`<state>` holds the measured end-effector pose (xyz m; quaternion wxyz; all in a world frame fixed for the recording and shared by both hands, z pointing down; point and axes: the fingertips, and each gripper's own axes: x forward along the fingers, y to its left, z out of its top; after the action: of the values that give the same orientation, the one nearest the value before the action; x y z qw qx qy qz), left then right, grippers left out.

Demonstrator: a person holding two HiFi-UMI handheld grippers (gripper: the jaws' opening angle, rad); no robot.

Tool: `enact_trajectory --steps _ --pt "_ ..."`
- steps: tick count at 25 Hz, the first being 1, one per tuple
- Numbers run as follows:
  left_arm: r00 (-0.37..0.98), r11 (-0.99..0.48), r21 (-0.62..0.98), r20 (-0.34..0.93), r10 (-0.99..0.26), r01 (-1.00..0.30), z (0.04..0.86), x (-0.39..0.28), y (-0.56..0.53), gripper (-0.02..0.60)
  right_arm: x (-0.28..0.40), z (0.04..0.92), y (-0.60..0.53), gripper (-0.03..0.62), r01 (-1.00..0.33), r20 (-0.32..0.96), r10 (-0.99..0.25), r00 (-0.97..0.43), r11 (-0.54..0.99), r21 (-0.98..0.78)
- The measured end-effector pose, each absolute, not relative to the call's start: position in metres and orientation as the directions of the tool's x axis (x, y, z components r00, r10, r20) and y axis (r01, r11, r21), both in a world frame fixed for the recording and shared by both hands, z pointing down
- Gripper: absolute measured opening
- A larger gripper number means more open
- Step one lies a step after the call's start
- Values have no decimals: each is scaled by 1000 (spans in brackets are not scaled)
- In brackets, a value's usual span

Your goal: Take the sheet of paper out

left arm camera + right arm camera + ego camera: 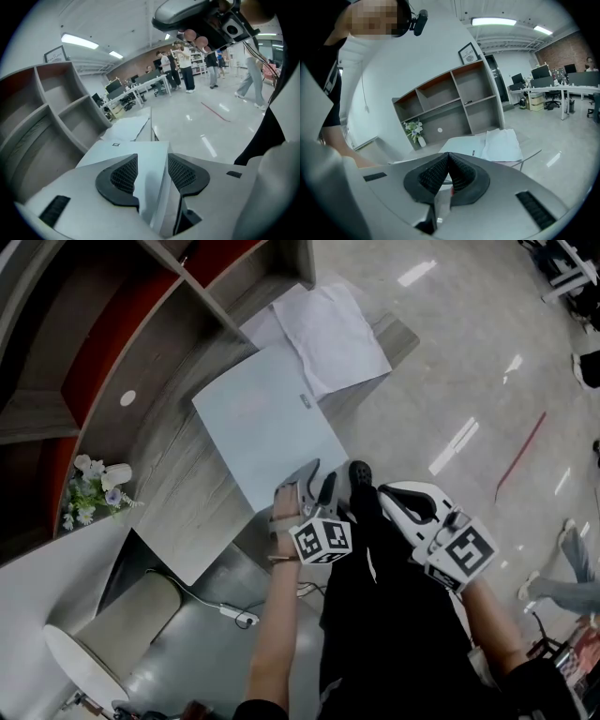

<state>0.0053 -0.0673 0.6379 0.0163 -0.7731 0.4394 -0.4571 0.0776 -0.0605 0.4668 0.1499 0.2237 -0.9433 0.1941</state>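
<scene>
A pale flat folder (267,427) with a small dark label lies on the wooden table (178,512). Beyond its far end lie loose white sheets of paper (328,334). My left gripper (314,482) is at the folder's near corner with its jaws open. In the left gripper view the folder's (126,150) right edge runs between the two pads of the left gripper (153,161), apart from both. My right gripper (359,472) hangs just to the right, off the table's edge, shut on nothing. The right gripper view shows its jaws (449,161) closed, with the folder (464,146) and papers (501,143) ahead.
An open shelf unit (112,352) stands against the table's far side. A small vase of flowers (98,486) stands at the table's left end. A round white lamp or stool (103,634) is on the floor at lower left. People stand far off (187,65).
</scene>
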Motion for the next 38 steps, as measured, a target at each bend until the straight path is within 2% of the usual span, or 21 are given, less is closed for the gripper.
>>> enact_trajectory --steps 17,21,25,32,38 --pt "179 -576 -457 657 -732 -678 636 0 -72 195 83 474 -54 12 -494 375 -367 -851 801 -337" --pt "180 -559 -458 640 -747 -691 633 2 -72 165 85 476 -50 12 -494 388 -358 -850 799 -345" --pt "160 -531 -475 622 -767 -702 633 3 -71 73 86 473 -51 12 -500 368 -374 -851 789 -356" --pt "168 -513 -452 608 -776 -730 631 1 -71 57 79 465 -53 12 -491 317 -390 -865 791 -365" --pt "176 -479 -409 590 -788 -777 624 0 -73 39 80 467 -50 12 -493 343 -378 -860 790 -364"
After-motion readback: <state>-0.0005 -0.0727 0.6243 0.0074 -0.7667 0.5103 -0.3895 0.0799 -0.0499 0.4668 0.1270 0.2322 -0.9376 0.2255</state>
